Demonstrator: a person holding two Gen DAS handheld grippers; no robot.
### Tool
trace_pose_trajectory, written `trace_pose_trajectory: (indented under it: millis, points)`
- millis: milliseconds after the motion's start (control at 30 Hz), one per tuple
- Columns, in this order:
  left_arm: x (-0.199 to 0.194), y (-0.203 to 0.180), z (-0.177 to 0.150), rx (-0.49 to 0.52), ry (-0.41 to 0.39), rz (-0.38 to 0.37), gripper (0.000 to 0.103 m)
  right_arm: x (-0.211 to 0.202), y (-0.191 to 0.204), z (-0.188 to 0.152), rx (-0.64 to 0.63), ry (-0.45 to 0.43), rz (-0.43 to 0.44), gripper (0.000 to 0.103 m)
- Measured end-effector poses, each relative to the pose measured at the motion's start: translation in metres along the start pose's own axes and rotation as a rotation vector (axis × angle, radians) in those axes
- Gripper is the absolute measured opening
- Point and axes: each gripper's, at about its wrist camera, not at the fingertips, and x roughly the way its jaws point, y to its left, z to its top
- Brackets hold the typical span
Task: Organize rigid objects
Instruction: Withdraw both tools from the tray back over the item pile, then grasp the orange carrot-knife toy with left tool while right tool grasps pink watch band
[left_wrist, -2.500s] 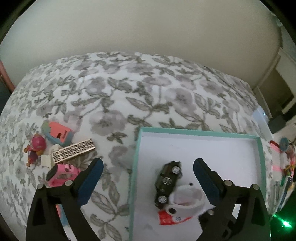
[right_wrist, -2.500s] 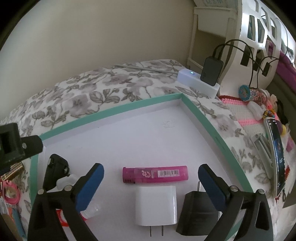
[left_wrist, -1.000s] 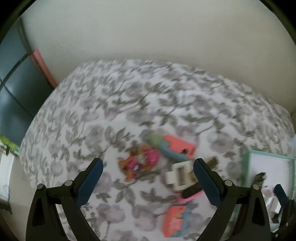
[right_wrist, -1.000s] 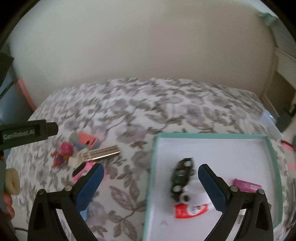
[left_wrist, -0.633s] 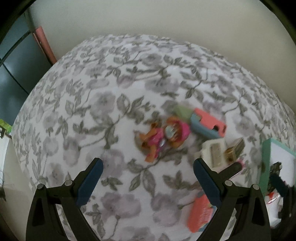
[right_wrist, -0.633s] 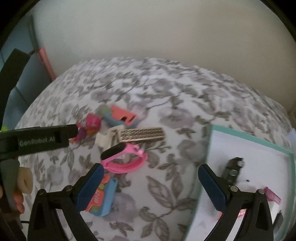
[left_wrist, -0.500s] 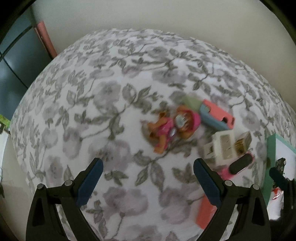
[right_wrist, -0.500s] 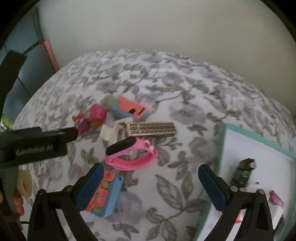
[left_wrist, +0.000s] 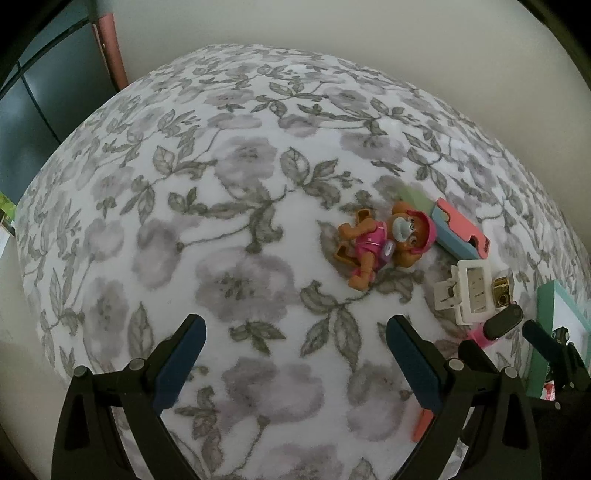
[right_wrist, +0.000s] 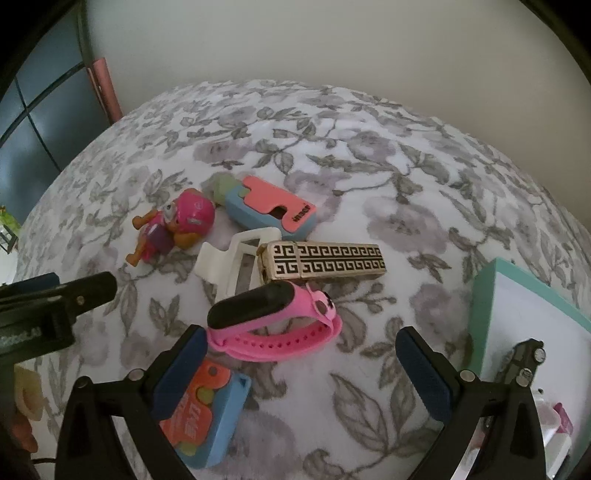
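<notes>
Loose items lie on a floral bedspread. A pink-helmeted toy pup figure (left_wrist: 384, 242) (right_wrist: 173, 225) lies ahead and right of my open, empty left gripper (left_wrist: 293, 350). Beside it are a coral-and-blue case (right_wrist: 271, 208) (left_wrist: 461, 236), a white clip (right_wrist: 236, 266) (left_wrist: 467, 290), a gold patterned bar (right_wrist: 325, 260) and a pink watch band (right_wrist: 273, 317) (left_wrist: 495, 328). My right gripper (right_wrist: 301, 363) is open and empty, just short of the watch band. An orange-and-blue toy (right_wrist: 207, 413) lies under its left finger.
A teal-rimmed white tray (right_wrist: 487, 306) (left_wrist: 546, 306) sits at the right with a black toy car (right_wrist: 521, 362) in it. The left gripper's arm (right_wrist: 55, 299) crosses the right wrist view's left side. A wall is behind the bed; a dark cabinet (left_wrist: 33, 107) stands at far left.
Both grippers swung left, away from the tray, toward the loose pile. The right gripper closed in on the pink watch band; the toy pup now sits nearer the left gripper.
</notes>
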Motion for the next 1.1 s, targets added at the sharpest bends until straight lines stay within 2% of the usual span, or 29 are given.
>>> trace_pose_trajectory:
  millis: [167,333,500,733,1100]
  points:
    - [0.004,-0.001,0.000,0.003,0.014,-0.023,0.098,0.003,0.002,0.003,0.002,-0.009,0.023,0.101]
    - [0.004,-0.003,-0.001,0.004,0.027,-0.049,0.098,0.001,-0.001,0.004,0.035,-0.012,0.068,0.084]
    - [0.003,-0.002,-0.001,-0.008,0.034,-0.068,0.098,0.001,-0.001,0.005,0.047,-0.005,0.099,0.074]
    - [0.003,-0.001,-0.004,-0.018,0.046,-0.085,0.098,0.000,-0.002,0.003,0.070,-0.005,0.115,0.074]
    - [0.000,-0.014,-0.009,0.014,0.065,-0.137,0.098,-0.009,-0.035,-0.009,0.195,-0.002,0.104,0.074]
